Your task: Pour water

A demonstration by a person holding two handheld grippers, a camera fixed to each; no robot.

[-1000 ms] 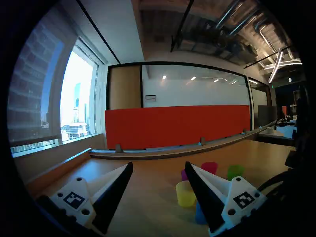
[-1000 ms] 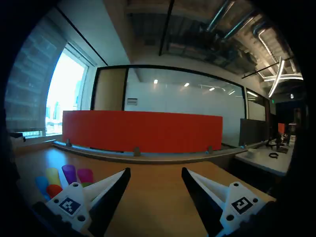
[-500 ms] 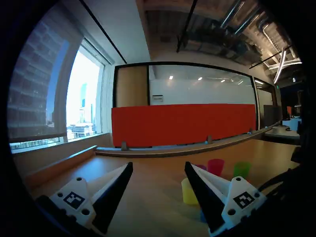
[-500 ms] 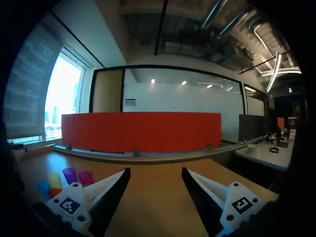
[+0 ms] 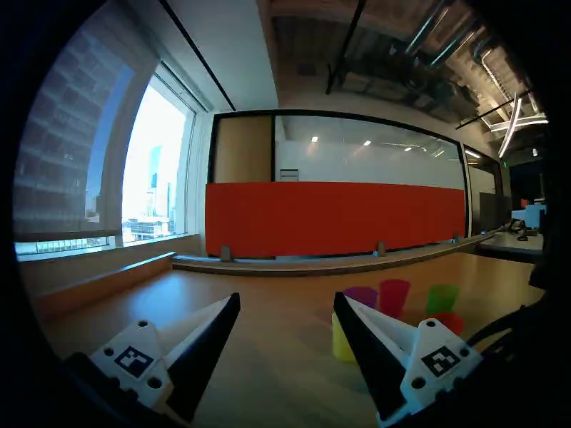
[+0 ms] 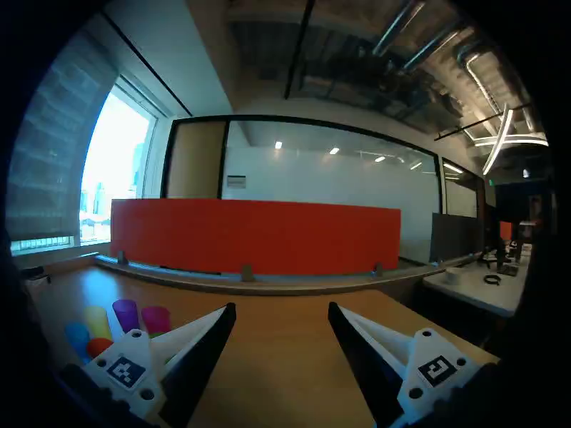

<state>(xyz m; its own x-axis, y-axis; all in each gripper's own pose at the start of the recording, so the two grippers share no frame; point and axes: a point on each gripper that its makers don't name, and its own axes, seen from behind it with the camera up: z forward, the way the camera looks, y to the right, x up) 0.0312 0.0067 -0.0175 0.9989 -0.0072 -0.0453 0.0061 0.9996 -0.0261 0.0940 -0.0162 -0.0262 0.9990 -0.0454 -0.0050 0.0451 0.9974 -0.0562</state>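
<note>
A cluster of small plastic cups stands on the wooden table (image 5: 278, 371). In the left gripper view they sit just right of centre: a yellow cup (image 5: 341, 344) partly behind my right finger, a purple cup (image 5: 360, 294), a pink cup (image 5: 394, 294), a green cup (image 5: 442, 298) and a red cup (image 5: 448, 321). My left gripper (image 5: 285, 296) is open and empty, low over the table, short of the cups. In the right gripper view the blue cup (image 6: 77, 334), yellow cup (image 6: 96, 320), purple cup (image 6: 125, 314) and pink cup (image 6: 155, 319) lie far left. My right gripper (image 6: 280, 307) is open and empty.
A red partition (image 5: 335, 217) runs along the table's far edge. A large window (image 5: 150, 192) and a low wooden ledge (image 5: 100, 285) are on the left. Another desk (image 6: 478, 285) with small items stands to the right, past the table's edge.
The left gripper view has sunk toward the table, so the cups now show more from the side and higher in the picture. The right gripper has barely moved.
</note>
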